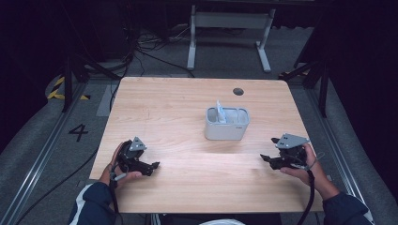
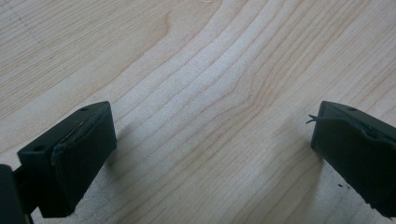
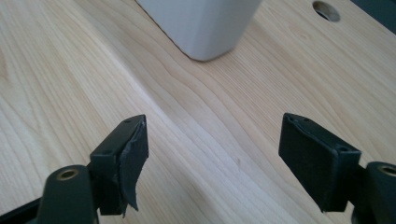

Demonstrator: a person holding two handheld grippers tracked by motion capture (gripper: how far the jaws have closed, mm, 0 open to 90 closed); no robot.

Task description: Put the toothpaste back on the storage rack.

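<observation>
- The grey container (image 1: 226, 124) sits right of centre in the high view; the pale blue-white item (image 1: 219, 112) standing in its left part is too small to identify. In the right gripper view its top is cut off by the upper edge.
- The left gripper (image 1: 152, 166), lower left, rests on the table with jaws spread wide and nothing between them.
- The right gripper (image 1: 265, 158), lower right, is likewise spread and empty.
- The light wooden table (image 1: 178, 108) has a round hole (image 1: 238, 91) near its far edge.
- Beyond it: dark room, grey floor, cables (image 1: 141, 47), a white frame (image 1: 230, 28), a "4" (image 1: 78, 132) on the floor at left.
</observation>
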